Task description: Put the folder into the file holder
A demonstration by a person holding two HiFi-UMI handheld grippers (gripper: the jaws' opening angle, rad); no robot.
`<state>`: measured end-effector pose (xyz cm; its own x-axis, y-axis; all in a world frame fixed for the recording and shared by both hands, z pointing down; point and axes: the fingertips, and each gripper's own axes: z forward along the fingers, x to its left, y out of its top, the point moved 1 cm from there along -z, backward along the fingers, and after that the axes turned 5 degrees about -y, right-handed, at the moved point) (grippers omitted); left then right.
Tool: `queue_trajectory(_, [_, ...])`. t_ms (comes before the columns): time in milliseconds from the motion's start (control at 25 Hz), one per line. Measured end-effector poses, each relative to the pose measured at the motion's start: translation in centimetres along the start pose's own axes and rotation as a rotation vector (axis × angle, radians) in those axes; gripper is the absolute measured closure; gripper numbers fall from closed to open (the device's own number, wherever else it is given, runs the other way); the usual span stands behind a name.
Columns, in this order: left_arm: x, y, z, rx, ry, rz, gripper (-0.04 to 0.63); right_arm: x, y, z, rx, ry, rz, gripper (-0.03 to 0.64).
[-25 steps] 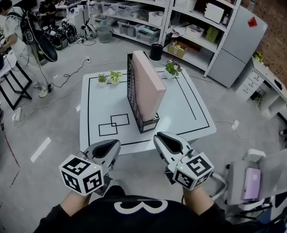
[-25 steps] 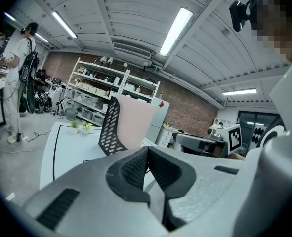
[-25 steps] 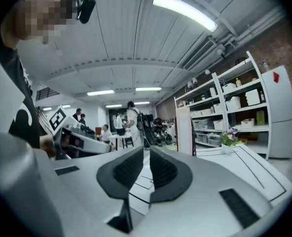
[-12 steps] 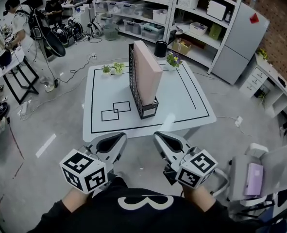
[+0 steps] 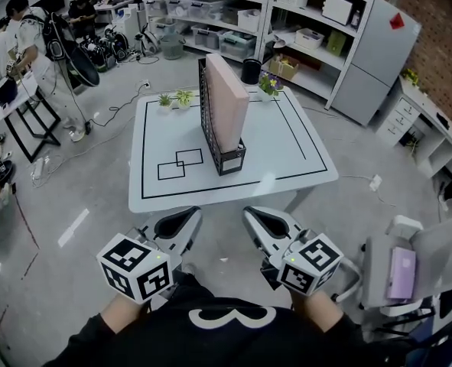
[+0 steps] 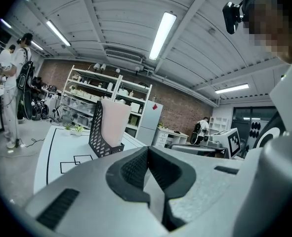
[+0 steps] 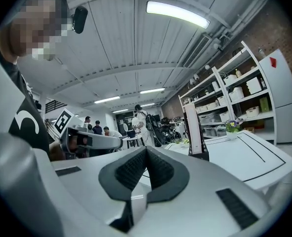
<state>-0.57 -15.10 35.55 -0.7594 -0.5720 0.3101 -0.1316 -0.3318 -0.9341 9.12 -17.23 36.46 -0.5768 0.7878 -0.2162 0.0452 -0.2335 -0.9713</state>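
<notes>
A pink folder (image 5: 227,102) stands upright inside the black mesh file holder (image 5: 229,159) in the middle of the white table (image 5: 287,155). Both grippers hang off the table's near edge, close to my body and well short of the holder. The left gripper (image 5: 186,219) is shut with nothing between its jaws. My right gripper (image 5: 255,219) is shut and empty too. In the left gripper view the folder (image 6: 115,122) and holder (image 6: 97,138) show beyond the closed left gripper (image 6: 148,152). The right gripper view has the holder (image 7: 200,154) far past the closed right gripper (image 7: 146,152).
Small potted plants (image 5: 173,98) and a flower pot (image 5: 270,86) stand at the table's far edge, and black taped squares (image 5: 180,164) mark its left part. Shelves (image 5: 287,14) and a grey cabinet (image 5: 375,48) stand behind. A person (image 5: 19,37) stands far left. A grey chair (image 5: 401,274) is at my right.
The table with the holder and folder now sits farther from me than a second ago. Both grippers have stayed low, close to my body.
</notes>
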Motion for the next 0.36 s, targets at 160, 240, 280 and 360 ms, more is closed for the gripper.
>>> queue_trajectory(160, [-0.9, -0.1, -0.1, -0.003, -0.003, 0.005, 0.589, 0.2, -0.1, -1.2, 0.007, -0.01, -0.007, 0.614])
queue_trajectory(240, [-1.5, -0.2, -0.2, -0.003, -0.007, 0.008, 0.589, 0.3, 0.1, -1.8, 0.004, -0.015, -0.011, 0.614])
queue_trajectory(280, [-1.9, -0.1, -0.3, -0.005, -0.01, 0.011, 0.589, 0.3, 0.4, -2.1, 0.0, -0.018, -0.013, 0.614])
queue_trajectory(360, [-2.6, 0.1, -0.4, -0.008, -0.015, 0.019, 0.589, 0.5, 0.9, -2.7, -0.012, -0.023, -0.018, 0.614])
